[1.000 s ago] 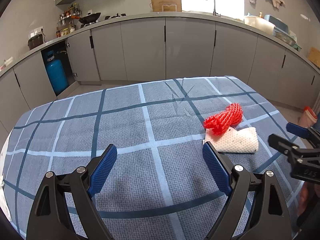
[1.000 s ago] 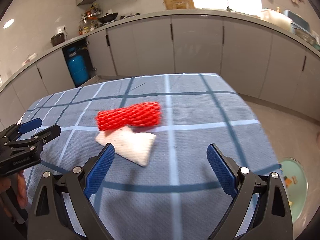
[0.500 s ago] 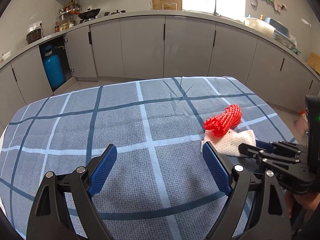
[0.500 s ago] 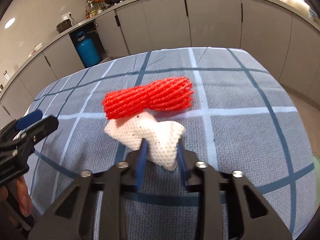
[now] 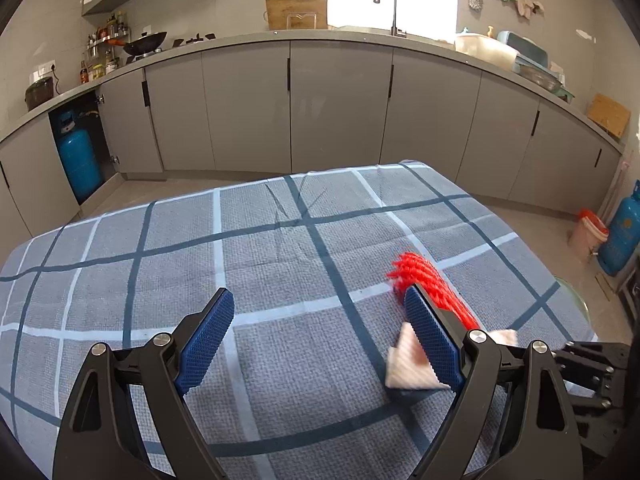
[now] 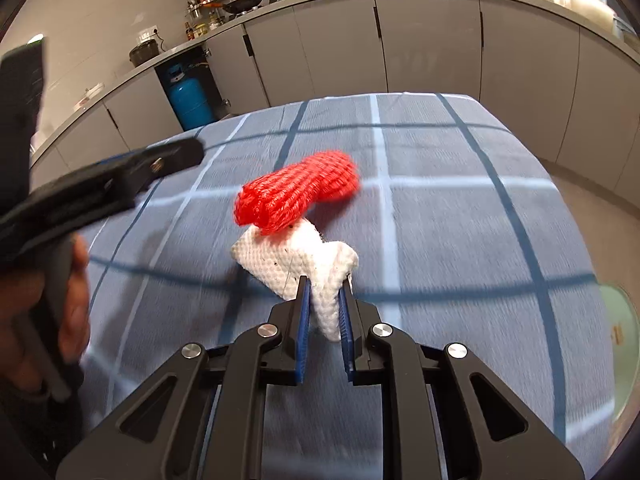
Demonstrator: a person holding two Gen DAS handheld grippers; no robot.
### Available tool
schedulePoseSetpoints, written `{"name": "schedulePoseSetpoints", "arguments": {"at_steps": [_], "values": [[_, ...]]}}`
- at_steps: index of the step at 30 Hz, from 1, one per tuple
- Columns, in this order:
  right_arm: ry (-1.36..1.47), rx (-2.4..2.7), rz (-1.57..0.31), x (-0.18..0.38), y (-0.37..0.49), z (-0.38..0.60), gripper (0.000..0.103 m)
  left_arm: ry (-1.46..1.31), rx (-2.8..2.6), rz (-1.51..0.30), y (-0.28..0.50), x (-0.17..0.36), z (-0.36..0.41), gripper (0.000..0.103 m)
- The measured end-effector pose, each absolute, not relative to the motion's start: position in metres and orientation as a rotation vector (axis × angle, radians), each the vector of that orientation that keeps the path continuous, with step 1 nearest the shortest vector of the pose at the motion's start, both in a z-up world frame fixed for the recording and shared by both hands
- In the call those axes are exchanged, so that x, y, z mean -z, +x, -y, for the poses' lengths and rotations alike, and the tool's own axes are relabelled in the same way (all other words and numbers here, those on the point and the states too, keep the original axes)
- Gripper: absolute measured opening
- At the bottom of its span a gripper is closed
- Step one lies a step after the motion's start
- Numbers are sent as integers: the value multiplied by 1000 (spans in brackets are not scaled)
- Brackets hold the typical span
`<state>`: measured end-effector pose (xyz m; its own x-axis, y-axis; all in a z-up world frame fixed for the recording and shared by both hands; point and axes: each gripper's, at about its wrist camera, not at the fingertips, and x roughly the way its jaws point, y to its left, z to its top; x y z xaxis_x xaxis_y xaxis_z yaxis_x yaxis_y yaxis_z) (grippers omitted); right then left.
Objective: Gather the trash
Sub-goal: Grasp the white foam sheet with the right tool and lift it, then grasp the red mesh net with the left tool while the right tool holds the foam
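My right gripper (image 6: 323, 298) is shut on a white foam net (image 6: 298, 254) and holds it lifted above the blue checked cloth (image 6: 460, 240). A red foam net (image 6: 296, 194) rests on top of the white one. In the left wrist view the red net (image 5: 430, 280) and the white net (image 5: 404, 364) show just behind my right-hand finger. My left gripper (image 5: 320, 334) is open and empty above the cloth (image 5: 260, 264). Its body shows at the left of the right wrist view (image 6: 100, 184).
A green-rimmed bin (image 6: 622, 340) stands on the floor at the table's right edge. Grey kitchen cabinets (image 5: 340, 108) run along the back. A blue gas cylinder (image 5: 78, 160) stands in an open cabinet at the left, another (image 5: 620, 236) at the far right.
My right gripper has raised the white net off the cloth, with the red net riding on it. My left gripper has shifted right, closer to the nets, still open.
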<state>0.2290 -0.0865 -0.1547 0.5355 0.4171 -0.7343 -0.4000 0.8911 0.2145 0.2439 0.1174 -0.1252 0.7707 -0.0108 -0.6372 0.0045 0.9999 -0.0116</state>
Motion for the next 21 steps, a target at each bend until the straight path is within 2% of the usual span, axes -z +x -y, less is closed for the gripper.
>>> {"name": "schedulePoseSetpoints", "arguments": {"at_steps": [11, 21], "values": [[108, -254, -864, 158, 212, 171, 16, 67, 85, -714, 251, 134, -56, 86], [142, -210, -817, 154, 199, 204, 16, 128, 164, -712, 287, 140, 6, 86]]}}
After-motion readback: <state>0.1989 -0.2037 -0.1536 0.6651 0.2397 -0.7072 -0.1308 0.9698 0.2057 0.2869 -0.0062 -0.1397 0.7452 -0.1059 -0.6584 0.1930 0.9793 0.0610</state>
